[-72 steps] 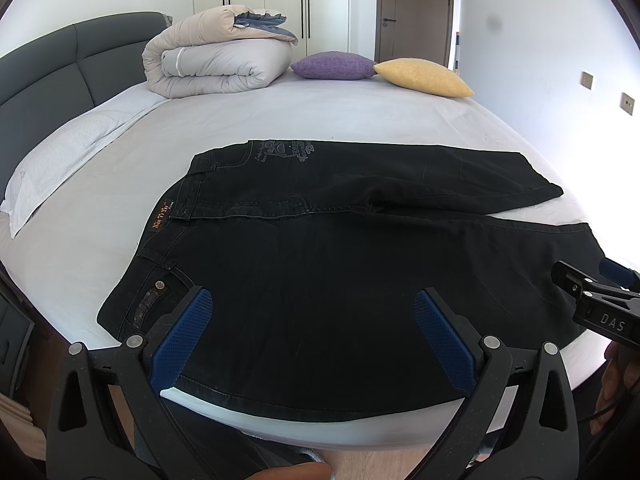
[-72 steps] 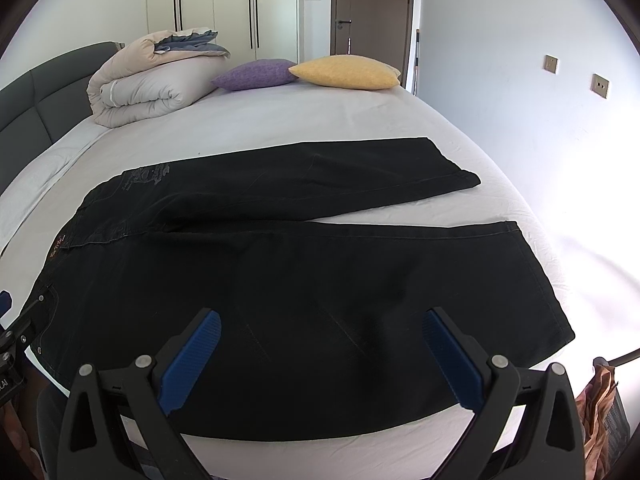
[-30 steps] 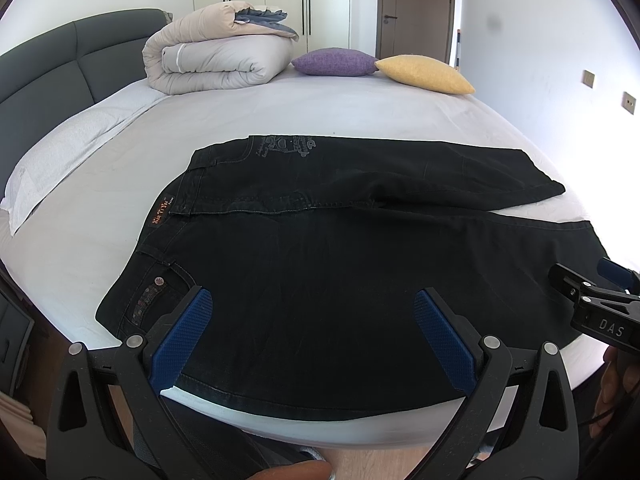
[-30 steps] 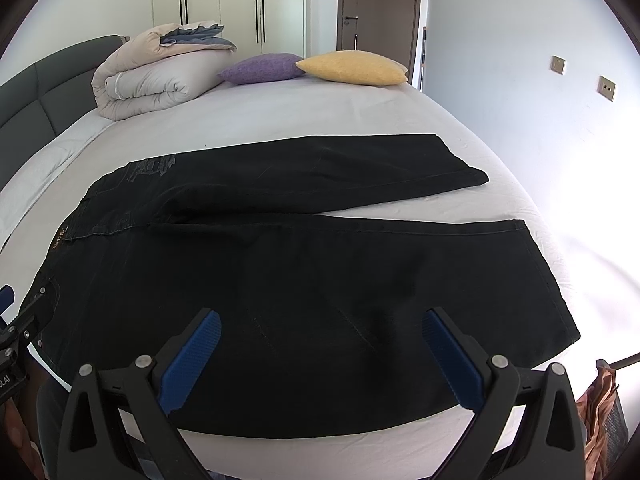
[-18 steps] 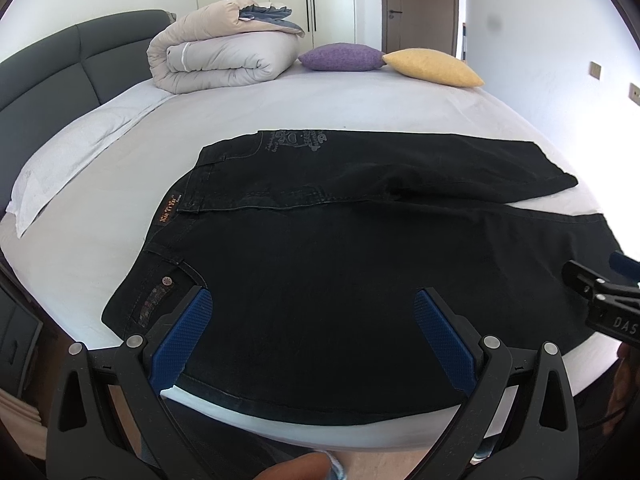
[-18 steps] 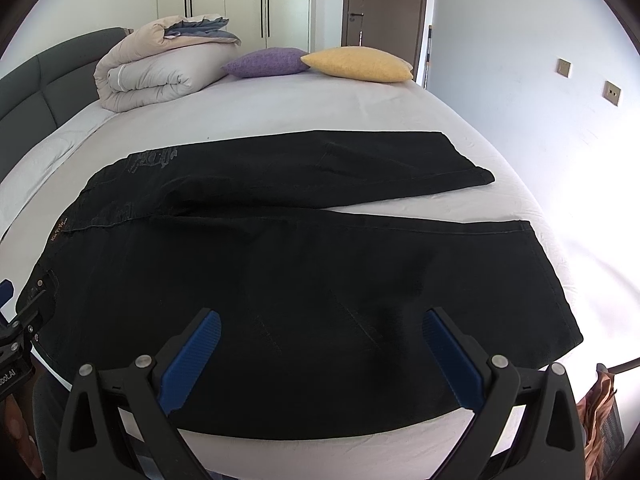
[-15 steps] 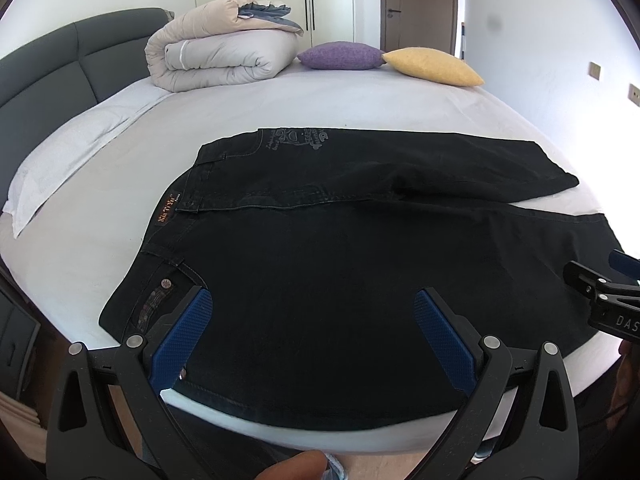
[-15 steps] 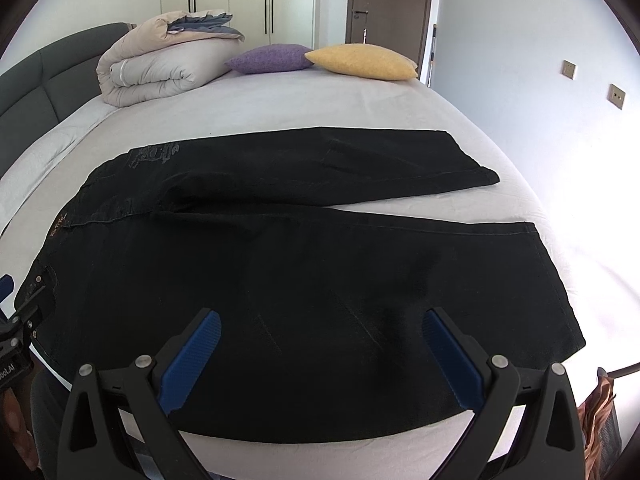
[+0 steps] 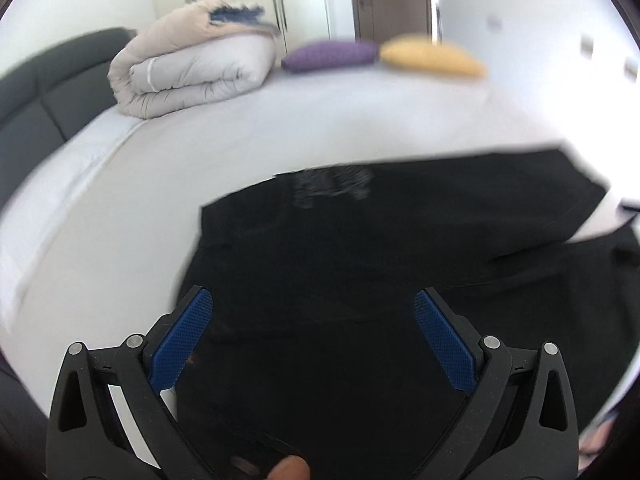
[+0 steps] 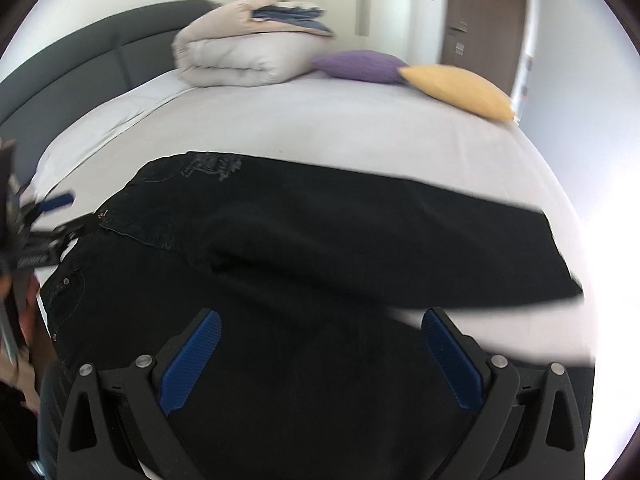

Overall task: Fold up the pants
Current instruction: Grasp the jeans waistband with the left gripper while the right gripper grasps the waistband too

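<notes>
Black jeans (image 9: 360,264) lie flat on a white bed (image 9: 320,120), waistband to the left, both legs stretching right; they also show in the right wrist view (image 10: 320,240). My left gripper (image 9: 312,316) is open and empty, low over the waist and seat area. My right gripper (image 10: 320,336) is open and empty, low over the near leg. The left gripper also shows at the left edge of the right wrist view (image 10: 44,220), beside the waistband. Both views are blurred by motion.
A rolled duvet (image 9: 192,68) with folded clothes on top sits at the head of the bed. A purple pillow (image 9: 332,54) and a yellow pillow (image 9: 432,60) lie beside it. A dark grey headboard (image 9: 44,92) stands at the left. Wardrobe and door are behind.
Both grippers have moved forward and down, close over the jeans. The left has swung toward the waistband, the right toward the near leg. Both stay open.
</notes>
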The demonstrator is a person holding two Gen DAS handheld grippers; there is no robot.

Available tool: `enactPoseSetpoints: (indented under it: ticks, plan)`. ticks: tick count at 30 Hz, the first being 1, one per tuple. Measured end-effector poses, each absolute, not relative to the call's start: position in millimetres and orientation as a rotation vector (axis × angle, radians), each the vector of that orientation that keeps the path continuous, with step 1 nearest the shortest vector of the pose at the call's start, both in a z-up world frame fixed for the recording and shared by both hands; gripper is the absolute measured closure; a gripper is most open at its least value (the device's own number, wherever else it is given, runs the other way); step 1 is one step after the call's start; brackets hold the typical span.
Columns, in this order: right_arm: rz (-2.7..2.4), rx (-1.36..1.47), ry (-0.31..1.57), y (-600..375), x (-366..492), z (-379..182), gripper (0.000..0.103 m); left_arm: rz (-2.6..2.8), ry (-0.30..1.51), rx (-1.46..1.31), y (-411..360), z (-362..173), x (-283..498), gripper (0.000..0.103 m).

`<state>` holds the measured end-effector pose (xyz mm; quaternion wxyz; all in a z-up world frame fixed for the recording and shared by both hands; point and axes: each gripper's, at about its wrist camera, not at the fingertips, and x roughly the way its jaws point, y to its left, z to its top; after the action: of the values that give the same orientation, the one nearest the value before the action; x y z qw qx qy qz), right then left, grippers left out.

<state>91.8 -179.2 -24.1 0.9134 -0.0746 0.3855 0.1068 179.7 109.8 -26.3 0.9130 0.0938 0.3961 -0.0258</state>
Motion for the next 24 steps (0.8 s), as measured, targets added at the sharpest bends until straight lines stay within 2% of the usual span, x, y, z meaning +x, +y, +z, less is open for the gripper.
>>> enactPoseSetpoints:
  ticks: [3, 6, 8, 13, 16, 18, 19, 20, 22, 24]
  plan:
    - [0.31, -0.2, 0.811, -178.5, 122.1, -26.1, 0.023, -0.071, 0.808, 0.271, 118.6, -24.5, 233.2, 0.0]
    - [0.364, -0.261, 0.821, -176.8, 145.6, -33.6, 0.032, -0.147, 0.829, 0.362, 125.6, -27.7, 295.0, 0.0]
    - [0.4, -0.278, 0.826, -175.9, 154.7, -38.4, 0.035, -0.212, 0.866, 0.379, 131.3, -33.7, 329.0, 0.0]
    - [0.49, -0.322, 0.847, -172.7, 174.3, -54.9, 0.036, -0.319, 0.988, 0.415, 147.3, -64.1, 402.0, 0.002]
    - [0.522, -0.344, 0.868, -169.2, 187.6, -63.7, 0.037, -0.357, 1.057, 0.388, 159.5, -78.4, 430.7, 0.017]
    - [0.538, -0.357, 0.873, -163.9, 200.6, -67.1, 0.039, -0.382, 1.105, 0.366, 169.1, -91.0, 446.9, 0.022]
    - [0.545, -0.359, 0.872, -161.8, 204.2, -67.2, 0.04, -0.386, 1.128, 0.359, 174.0, -97.9, 452.6, 0.032]
    - [0.551, -0.36, 0.87, -159.6, 208.5, -66.7, 0.041, -0.395, 1.152, 0.351, 176.6, -103.4, 455.5, 0.036]
    - [0.568, -0.356, 0.861, -152.9, 221.4, -64.7, 0.041, -0.423, 1.18, 0.367, 175.5, -114.1, 455.7, 0.037]
    - [0.587, -0.348, 0.851, -146.4, 235.2, -61.4, 0.041, -0.43, 1.168, 0.374, 173.9, -115.0, 453.3, 0.043]
